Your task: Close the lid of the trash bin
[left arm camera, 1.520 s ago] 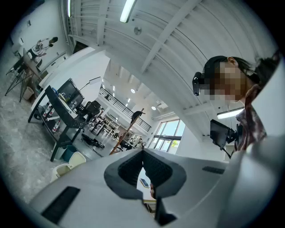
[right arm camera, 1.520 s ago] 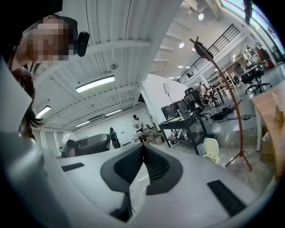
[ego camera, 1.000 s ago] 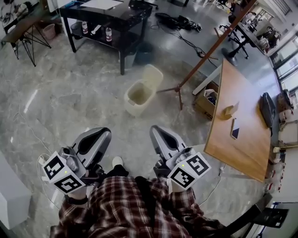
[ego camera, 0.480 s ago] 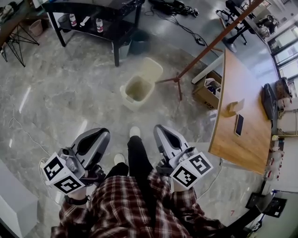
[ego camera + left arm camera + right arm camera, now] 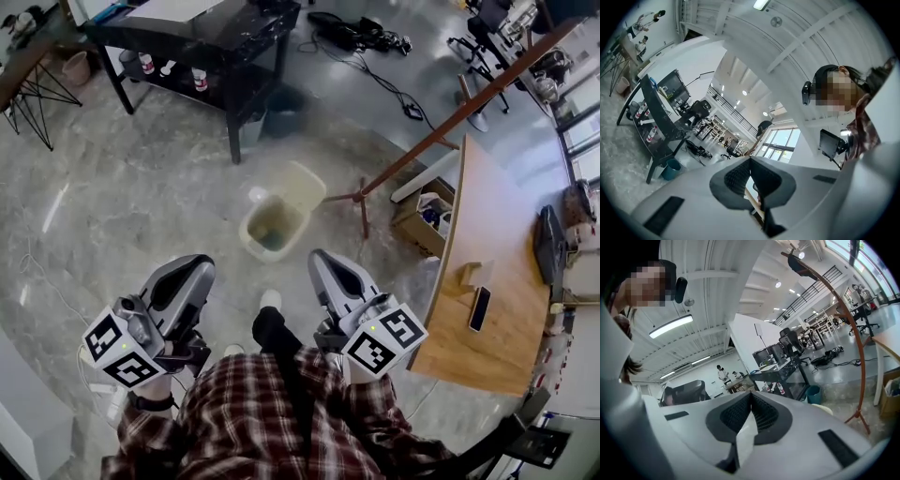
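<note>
This is a big open-plan lab or workshop-style office with a polished grey stone floor. A black metal workbench carrying small bottles, a curved wooden desk and a tangle of black cables on the floor stand about it. The gripper views add black office chairs, a dark monitor, a railed upper gallery, tall windows and strip lights.
</note>
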`<state>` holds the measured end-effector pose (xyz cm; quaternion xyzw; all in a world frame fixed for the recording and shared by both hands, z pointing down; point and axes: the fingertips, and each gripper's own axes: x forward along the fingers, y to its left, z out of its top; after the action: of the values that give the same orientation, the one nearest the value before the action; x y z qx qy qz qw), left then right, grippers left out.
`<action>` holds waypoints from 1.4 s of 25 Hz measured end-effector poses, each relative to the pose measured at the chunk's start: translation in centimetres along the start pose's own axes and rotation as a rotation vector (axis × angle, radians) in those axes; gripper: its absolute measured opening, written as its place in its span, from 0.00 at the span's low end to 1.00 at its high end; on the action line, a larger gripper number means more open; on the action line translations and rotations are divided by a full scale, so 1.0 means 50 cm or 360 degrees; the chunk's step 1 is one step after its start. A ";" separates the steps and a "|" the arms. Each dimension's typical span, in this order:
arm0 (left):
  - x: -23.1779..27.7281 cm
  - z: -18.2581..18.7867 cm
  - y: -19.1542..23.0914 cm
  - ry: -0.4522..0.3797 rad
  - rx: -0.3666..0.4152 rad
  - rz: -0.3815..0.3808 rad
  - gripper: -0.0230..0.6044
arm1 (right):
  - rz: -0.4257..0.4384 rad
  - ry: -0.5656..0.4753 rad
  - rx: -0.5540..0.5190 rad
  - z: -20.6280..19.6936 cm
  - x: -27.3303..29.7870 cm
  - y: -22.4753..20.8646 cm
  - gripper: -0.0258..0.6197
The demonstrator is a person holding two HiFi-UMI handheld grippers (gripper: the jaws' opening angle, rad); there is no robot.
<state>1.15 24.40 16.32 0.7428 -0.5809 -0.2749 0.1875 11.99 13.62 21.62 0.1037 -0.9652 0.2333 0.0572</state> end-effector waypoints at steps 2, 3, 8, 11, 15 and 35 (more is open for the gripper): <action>0.052 0.017 0.016 -0.0008 0.0019 0.0008 0.05 | 0.0026 0.0002 -0.0017 0.041 0.024 -0.037 0.06; 0.075 0.024 0.022 -0.0011 0.0032 0.0009 0.05 | 0.0037 0.0002 -0.0026 0.060 0.034 -0.055 0.06; 0.157 0.044 0.060 -0.0014 0.0049 0.0037 0.05 | 0.0051 0.0017 -0.0027 0.114 0.079 -0.133 0.06; 0.183 0.052 0.092 -0.0003 0.0033 0.0056 0.05 | 0.0050 0.0066 0.0013 0.107 0.100 -0.158 0.06; 0.214 0.068 0.142 0.0010 0.0013 0.0044 0.05 | 0.0028 0.0156 0.0038 0.085 0.149 -0.190 0.06; 0.413 0.169 0.555 0.0725 -0.0316 -0.0560 0.05 | -0.0565 -0.0004 0.0213 0.099 0.560 -0.248 0.06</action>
<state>-21.64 -2.27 22.41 0.8527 -0.3565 -0.1851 0.3341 -12.74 -4.30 27.12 0.2763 -0.9141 0.2831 0.0893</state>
